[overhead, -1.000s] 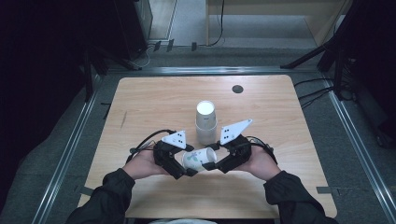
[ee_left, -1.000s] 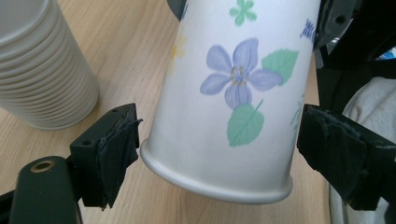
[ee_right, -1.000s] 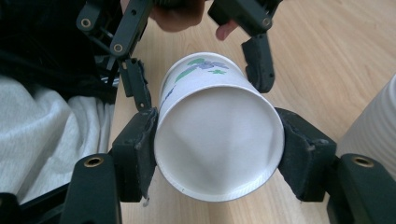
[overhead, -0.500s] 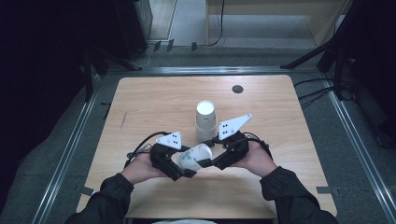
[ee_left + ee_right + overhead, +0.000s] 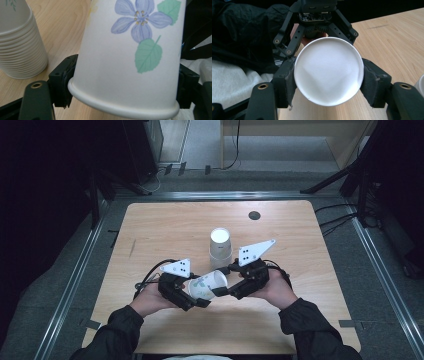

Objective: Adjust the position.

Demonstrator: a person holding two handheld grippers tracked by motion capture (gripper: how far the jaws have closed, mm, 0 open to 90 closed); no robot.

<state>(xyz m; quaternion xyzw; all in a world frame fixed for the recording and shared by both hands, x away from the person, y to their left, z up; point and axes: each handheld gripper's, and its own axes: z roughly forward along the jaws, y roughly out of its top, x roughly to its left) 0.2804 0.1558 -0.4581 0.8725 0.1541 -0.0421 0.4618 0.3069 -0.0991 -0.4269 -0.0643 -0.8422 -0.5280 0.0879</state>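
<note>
At the near edge of the wooden table (image 5: 150,225), the person's two sleeved forearms come in and meet close together. Between the two grippers a single paper cup (image 5: 208,285) lies on its side above the tabletop, held off the wood, its open mouth toward the left and its closed base toward the right.

The left gripper (image 5: 196,296) has its jaws around the cup's rim end; they have just been closing, and in the left gripper view the pads sit against both sides of the cup (image 5: 130,57) just above the rolled rim, with a blue flower and green leaves printed on its wall. The right gripper (image 5: 226,281) is clamped on the cup's narrow base end; in the right gripper view its pads press on either side of the round white bottom (image 5: 328,71), with the left gripper (image 5: 317,15) behind it.

Just beyond the hands, near the table's middle, a stack of paper cups (image 5: 220,249) stands upside down. Farther off, toward the far right, a small dark round disc (image 5: 254,215) is set in the tabletop.
</note>
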